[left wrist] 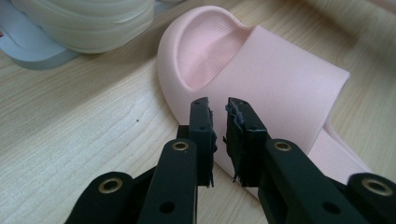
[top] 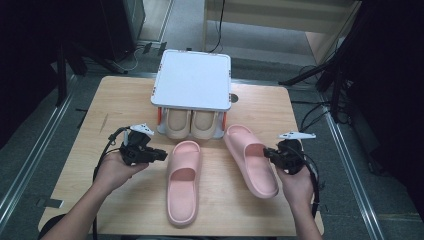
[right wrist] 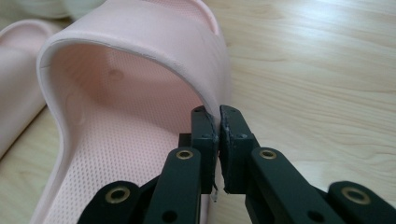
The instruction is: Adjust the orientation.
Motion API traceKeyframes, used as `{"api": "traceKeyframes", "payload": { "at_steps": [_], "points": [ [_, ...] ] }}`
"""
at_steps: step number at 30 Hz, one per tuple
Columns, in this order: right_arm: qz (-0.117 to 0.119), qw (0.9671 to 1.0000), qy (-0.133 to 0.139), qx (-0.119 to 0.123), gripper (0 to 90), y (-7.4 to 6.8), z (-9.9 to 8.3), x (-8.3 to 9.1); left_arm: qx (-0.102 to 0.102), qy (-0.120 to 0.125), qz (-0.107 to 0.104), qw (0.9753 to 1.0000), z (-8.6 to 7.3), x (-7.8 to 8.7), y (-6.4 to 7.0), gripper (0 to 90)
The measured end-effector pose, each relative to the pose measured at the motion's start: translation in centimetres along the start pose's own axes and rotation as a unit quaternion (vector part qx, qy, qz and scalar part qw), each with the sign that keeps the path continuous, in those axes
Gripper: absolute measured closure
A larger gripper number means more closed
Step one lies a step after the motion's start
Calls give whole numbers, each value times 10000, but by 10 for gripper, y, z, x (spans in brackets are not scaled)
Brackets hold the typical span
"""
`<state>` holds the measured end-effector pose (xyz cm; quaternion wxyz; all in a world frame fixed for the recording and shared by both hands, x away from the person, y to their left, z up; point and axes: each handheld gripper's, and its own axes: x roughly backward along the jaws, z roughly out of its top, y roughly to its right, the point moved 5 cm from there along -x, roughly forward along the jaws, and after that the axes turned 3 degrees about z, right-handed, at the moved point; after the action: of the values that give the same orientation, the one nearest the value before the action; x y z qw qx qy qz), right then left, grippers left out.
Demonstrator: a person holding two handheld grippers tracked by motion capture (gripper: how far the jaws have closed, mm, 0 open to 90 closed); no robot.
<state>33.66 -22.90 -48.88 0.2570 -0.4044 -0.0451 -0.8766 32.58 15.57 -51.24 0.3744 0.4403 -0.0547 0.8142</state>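
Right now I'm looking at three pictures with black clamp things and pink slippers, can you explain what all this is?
A person sits at a wooden table holding a hand-held gripper in each hand. One picture looks down from above; the other two come from cameras riding on the grippers.

On the table lie two pink slippers and a small white rack with a beige pair underneath.

The right gripper has pinched the strap edge of the right pink slipper. The left gripper sits at the left pink slipper, its fingers slightly apart, gripping nothing.
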Motion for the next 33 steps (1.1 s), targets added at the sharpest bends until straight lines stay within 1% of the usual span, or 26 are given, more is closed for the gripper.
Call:
{"api": "traceKeyframes", "payload": {
  "at_steps": [2,4,9,10,12,13,16,18,20,22,26,28,29,30,32,33],
  "points": [
    [30,9998,-76,161,865,-11,-2,-5,13,17,0,10000,0,0,1,797],
    [75,9995,-178,246,865,-18,-3,-10,13,8,8,10000,-1,-1,2,790],
    [128,9976,-479,476,862,-28,-9,-25,-6,-12,16,10000,-3,0,1,783],
    [144,9970,-531,537,862,-30,-10,-28,16,0,23,10000,-4,-1,1,782],
    [169,9963,-588,600,861,-35,-11,-31,46,2,42,10000,-5,-1,1,773],
    [197,9957,-603,679,860,-39,-12,-34,48,-6,54,10000,-5,-2,0,766],
    [200,9950,-631,753,850,-48,-13,-38,65,-58,84,9999,-7,-5,-1,766],
    [265,9942,-684,791,843,-54,-16,-41,9,-147,109,9998,-8,-7,-1,766],
    [326,9941,-723,740,834,-59,-20,-42,-7,-179,97,9998,-9,-8,0,764],
    [308,9942,-719,738,825,-62,-22,-41,-21,-207,88,9997,-9,-10,1,763],
    [410,9945,-711,646,812,-63,-25,-41,-92,-263,76,9996,-9,-13,2,760],
    [487,9945,-724,579,801,-63,-27,-41,-125,-265,64,9996,-9,-13,3,760],
    [579,9944,-714,528,781,-63,-27,-40,-137,-257,66,9996,-9,-13,3,758],
    [634,9944,-684,489,749,-63,-27,-40,-142,-255,64,9996,-9,-13,3,757],
    [793,9943,-609,371,725,-60,-25,-37,-147,-254,86,9995,-10,-13,3,755],
    [830,9943,-566,345,703,-57,-23,-33,-154,-264,102,9995,-11,-12,2,755]
  ]
}}
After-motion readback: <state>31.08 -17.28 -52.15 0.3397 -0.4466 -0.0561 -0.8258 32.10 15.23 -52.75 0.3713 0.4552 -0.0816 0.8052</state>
